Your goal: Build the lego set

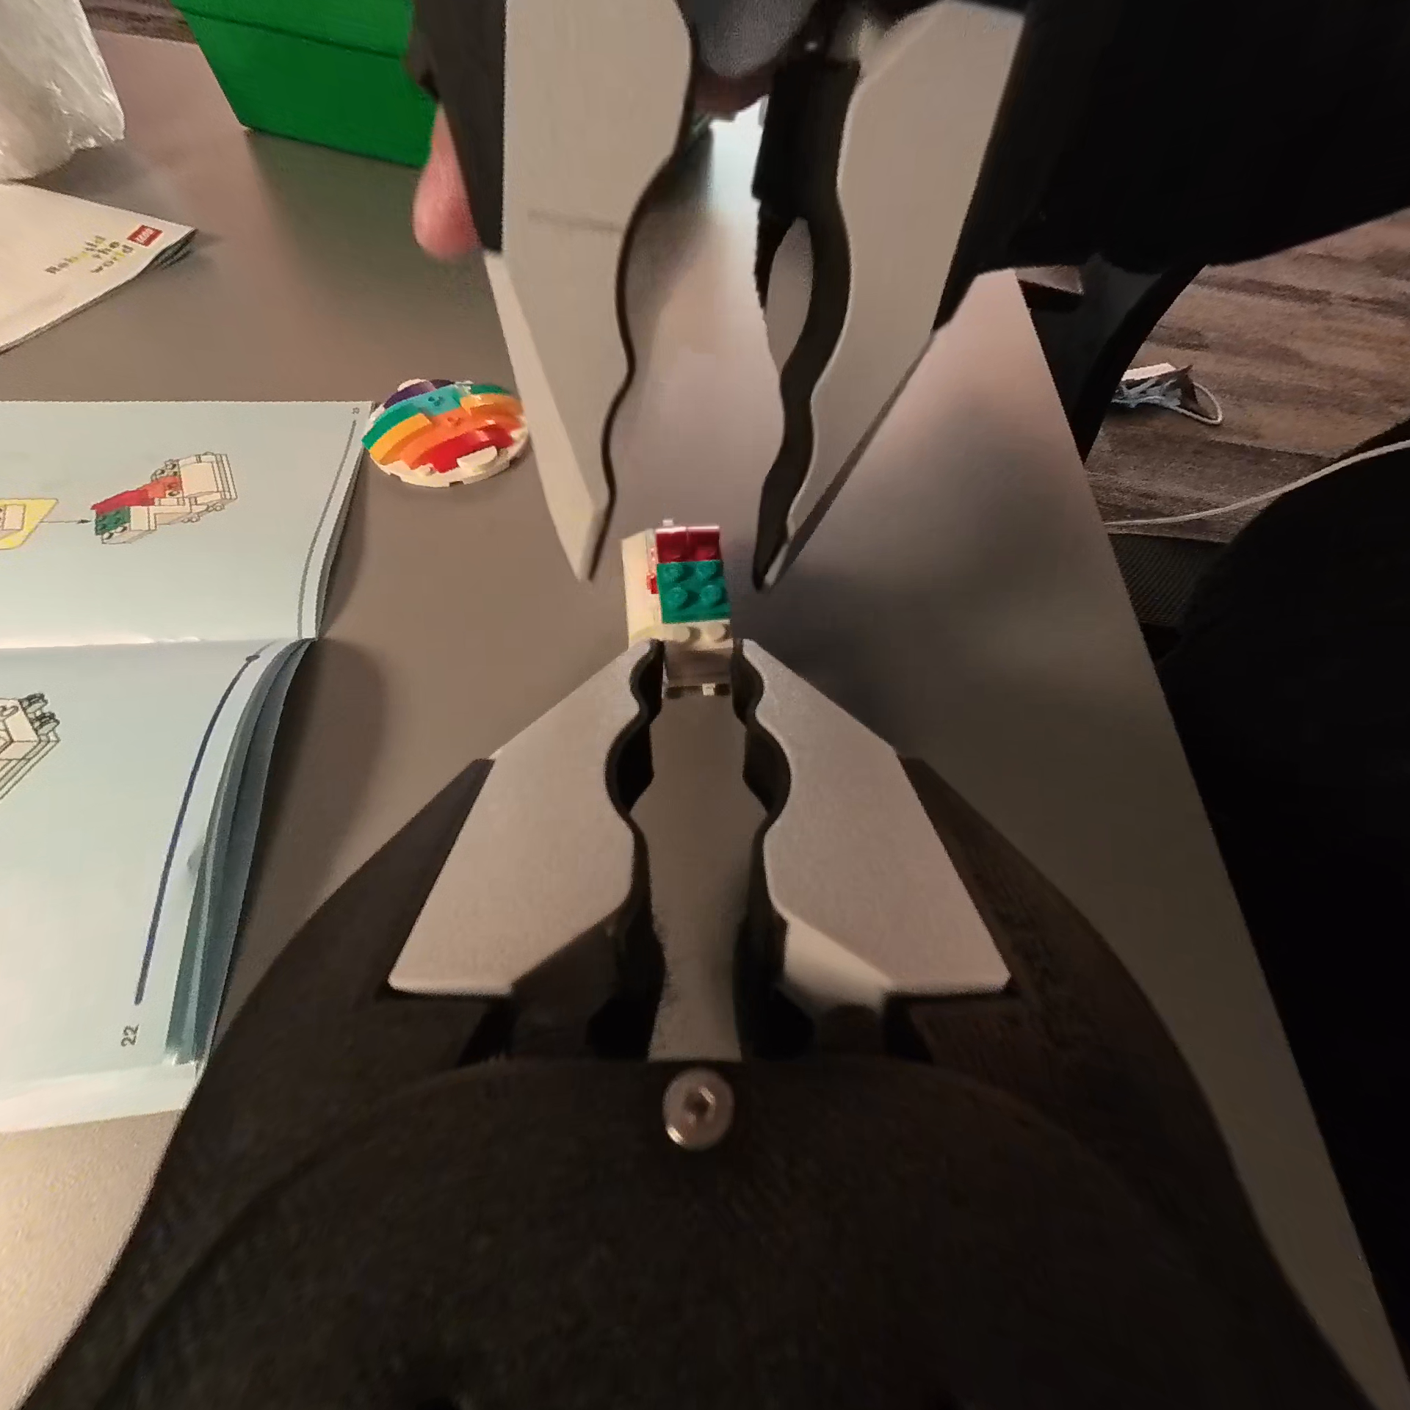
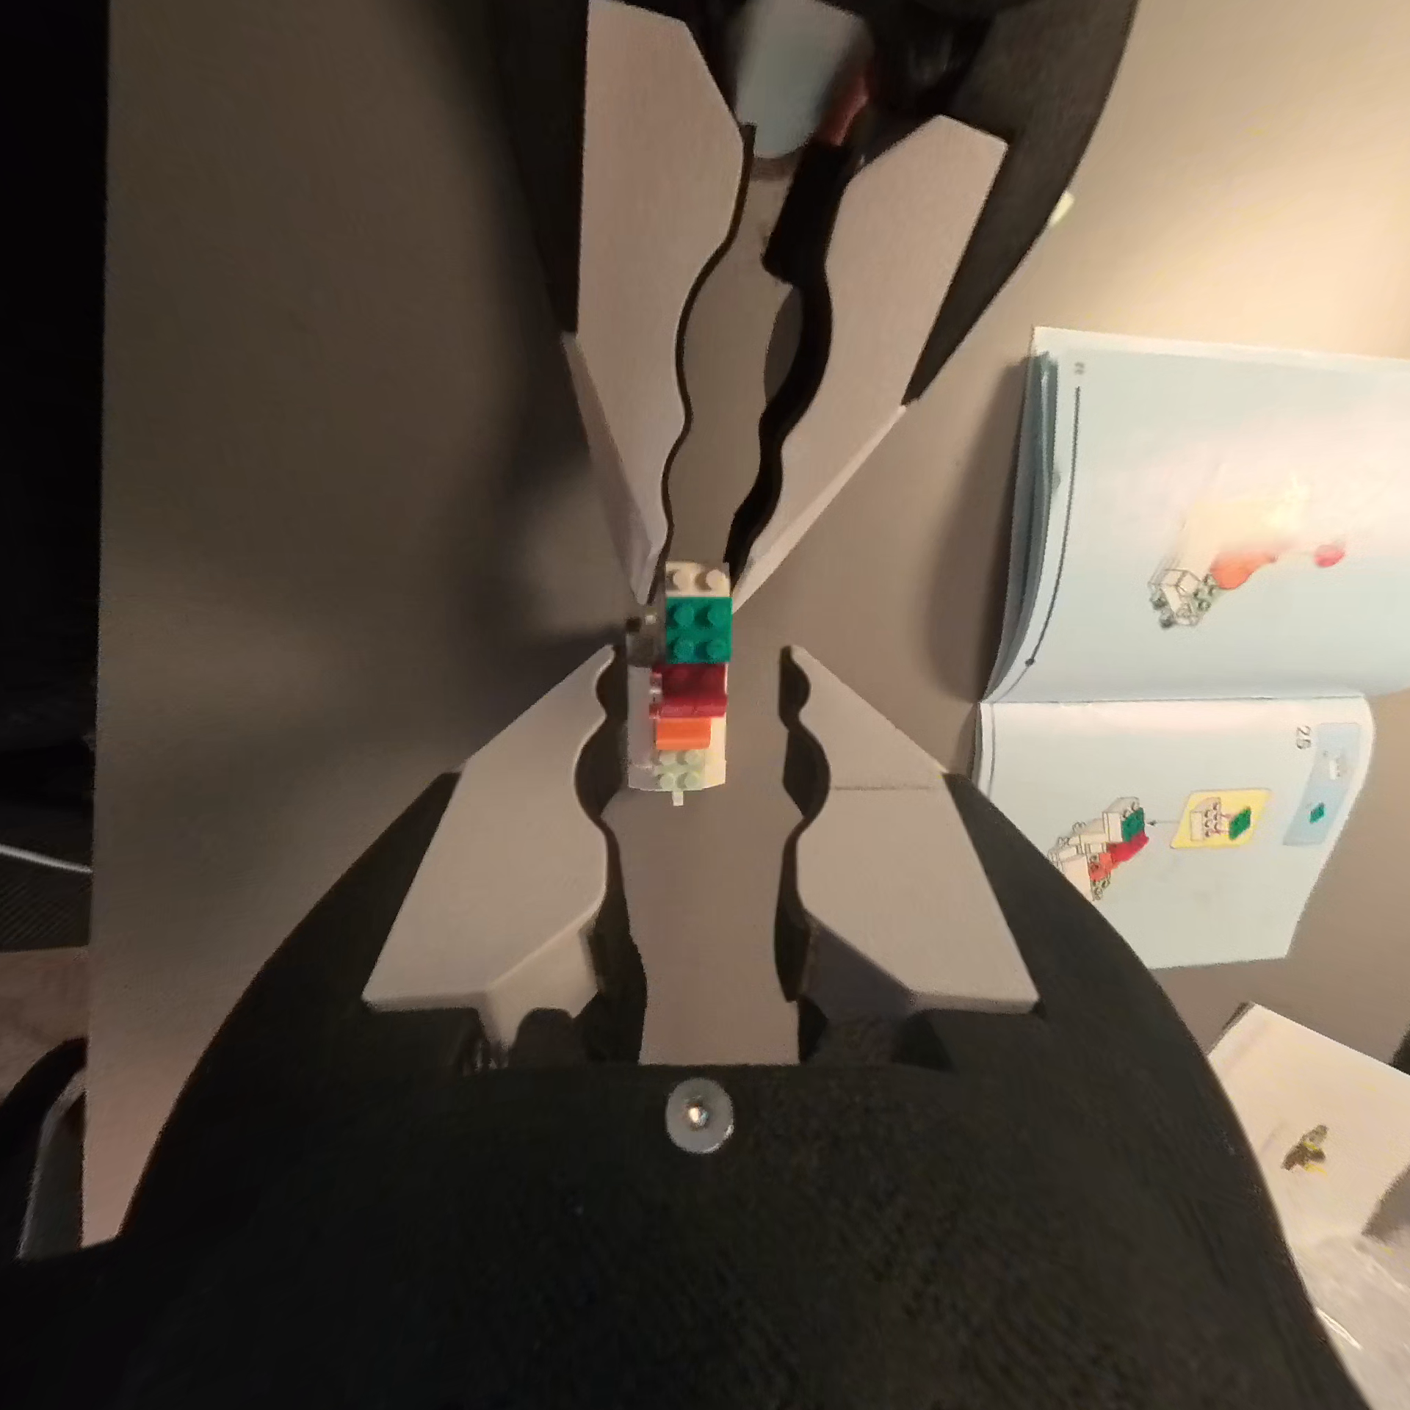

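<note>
A small lego build (image 1: 690, 587) of white bricks with a green plate and dark red plates on top is held above the grey table (image 1: 397, 320). My left gripper (image 1: 696, 658) is shut on the build's white end. My right gripper (image 1: 675, 572) comes from the far side, open, with its tips on either side of the build's red end. In the right wrist view the build (image 2: 690, 687) also shows an orange piece and lies between the open right gripper's (image 2: 698, 658) fingers, close to the left one. The left gripper (image 2: 698, 568) grips its far end.
An open instruction booklet (image 1: 152, 534) lies on the left, also in the right wrist view (image 2: 1221, 534). A round rainbow lego piece (image 1: 446, 431) sits beside it. A green box (image 1: 320, 76), a plastic bag (image 1: 53, 84) and a leaflet (image 1: 69, 259) lie farther back. The table edge (image 1: 1068, 427) runs on the right.
</note>
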`<state>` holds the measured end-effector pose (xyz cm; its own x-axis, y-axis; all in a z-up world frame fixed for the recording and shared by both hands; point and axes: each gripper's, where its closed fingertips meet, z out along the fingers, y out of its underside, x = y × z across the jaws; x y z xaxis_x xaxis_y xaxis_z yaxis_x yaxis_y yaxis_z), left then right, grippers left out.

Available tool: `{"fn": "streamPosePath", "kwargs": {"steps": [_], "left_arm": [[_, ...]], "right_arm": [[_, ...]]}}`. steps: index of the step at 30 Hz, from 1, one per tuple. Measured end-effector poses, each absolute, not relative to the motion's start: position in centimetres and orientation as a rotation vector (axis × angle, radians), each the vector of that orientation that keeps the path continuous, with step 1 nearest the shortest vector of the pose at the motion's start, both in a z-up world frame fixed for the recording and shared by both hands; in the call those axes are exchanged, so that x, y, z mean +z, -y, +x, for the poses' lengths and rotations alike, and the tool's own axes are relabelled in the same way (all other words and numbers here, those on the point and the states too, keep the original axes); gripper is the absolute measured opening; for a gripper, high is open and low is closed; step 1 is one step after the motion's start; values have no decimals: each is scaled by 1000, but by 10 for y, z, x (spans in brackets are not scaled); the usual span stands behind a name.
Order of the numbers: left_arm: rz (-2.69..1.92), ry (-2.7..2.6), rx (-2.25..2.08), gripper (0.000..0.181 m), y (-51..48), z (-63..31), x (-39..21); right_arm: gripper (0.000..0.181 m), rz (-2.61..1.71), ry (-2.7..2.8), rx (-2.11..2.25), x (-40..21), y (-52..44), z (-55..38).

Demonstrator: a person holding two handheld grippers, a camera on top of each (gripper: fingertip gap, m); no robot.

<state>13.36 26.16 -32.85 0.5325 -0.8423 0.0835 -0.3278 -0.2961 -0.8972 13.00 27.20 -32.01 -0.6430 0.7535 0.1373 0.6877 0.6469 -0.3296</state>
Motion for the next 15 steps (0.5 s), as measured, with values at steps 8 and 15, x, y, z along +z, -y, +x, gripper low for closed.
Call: {"fn": "streamPosePath", "kwargs": {"steps": [8,15], "left_arm": [[-1858,-971,-712,16,-261,136,-328],[-1858,-973,-716,16,-262,137,-328]], "right_arm": [[48,-1245,2436,728,-339,-283,150],[30,-1216,2254,1075,-335,-275,143]]}}
